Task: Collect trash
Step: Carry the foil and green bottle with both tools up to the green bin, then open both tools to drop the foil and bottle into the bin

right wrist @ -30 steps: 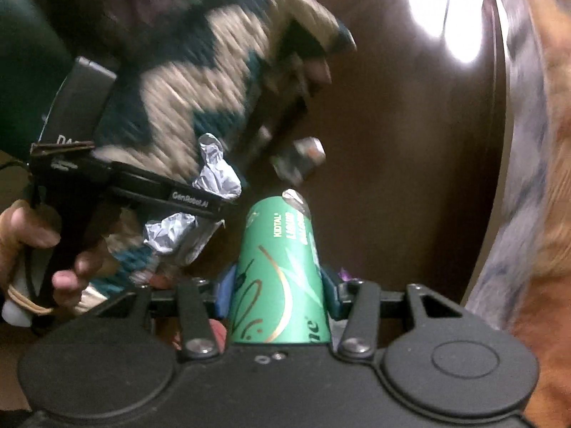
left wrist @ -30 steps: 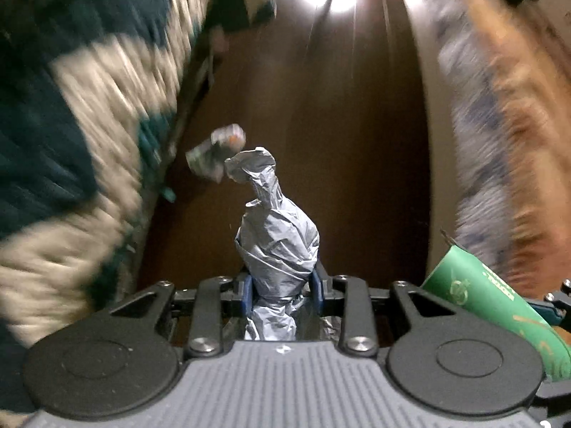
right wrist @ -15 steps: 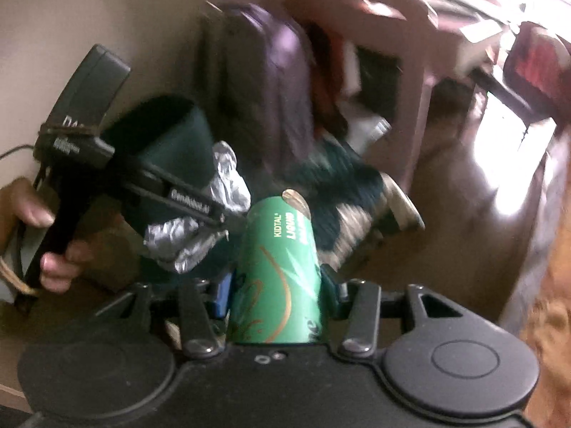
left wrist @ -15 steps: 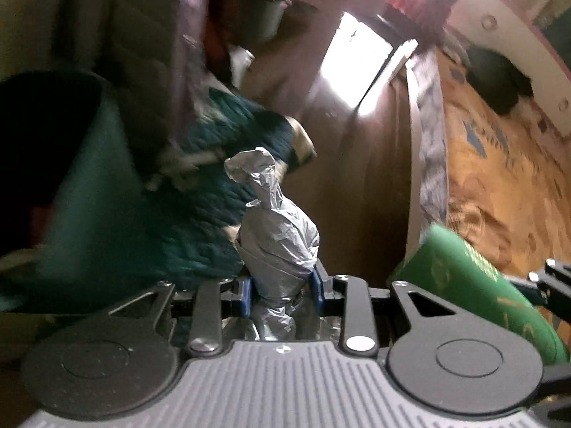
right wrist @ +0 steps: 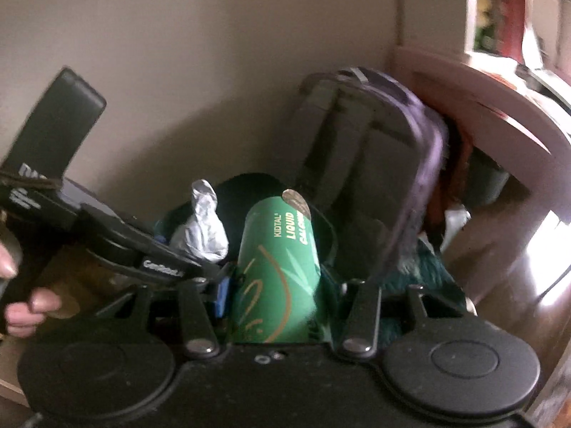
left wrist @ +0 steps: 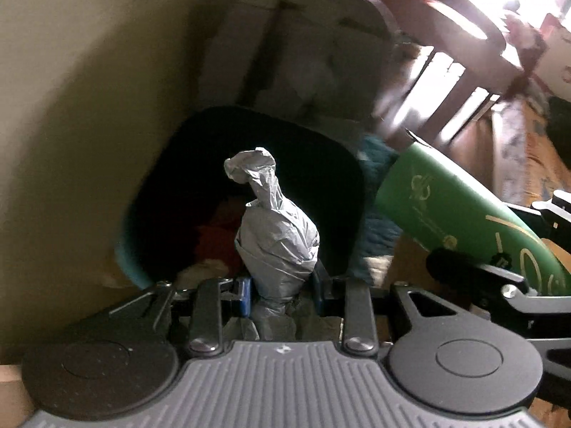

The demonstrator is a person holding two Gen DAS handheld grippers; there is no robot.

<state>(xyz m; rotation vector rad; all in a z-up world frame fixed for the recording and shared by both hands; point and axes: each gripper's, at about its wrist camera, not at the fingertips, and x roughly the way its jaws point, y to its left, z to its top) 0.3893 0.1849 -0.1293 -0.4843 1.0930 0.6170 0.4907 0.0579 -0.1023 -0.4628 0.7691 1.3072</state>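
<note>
A twisted wad of silver foil (left wrist: 276, 235) stands upright between the blue pads of my left gripper (left wrist: 280, 290), which is shut on it. Right behind it gapes a dark teal bin (left wrist: 171, 171) with red and pale scraps inside. My right gripper (right wrist: 276, 285) is shut on a green carton (right wrist: 276, 271) printed "liquid calcium". The carton (left wrist: 460, 210) also shows at the right of the left wrist view, beside the bin's rim. The foil wad (right wrist: 201, 228) and the left gripper (right wrist: 178, 267) appear to the left of the carton in the right wrist view.
A grey and purple backpack (right wrist: 371, 178) leans on the beige wall (right wrist: 178, 53) right behind the bin. A teal patterned cloth (left wrist: 378, 224) lies between bin and carton. A pink table edge (right wrist: 499, 107) curves at the right above the brown floor (right wrist: 517, 267). A hand (right wrist: 21, 306) holds the left gripper's handle.
Both grippers have risen from the brown floor and swung toward the wall, each keeping its load. The patterned cloth and floor have slid away; the bin's mouth now fills the middle of the left wrist view.
</note>
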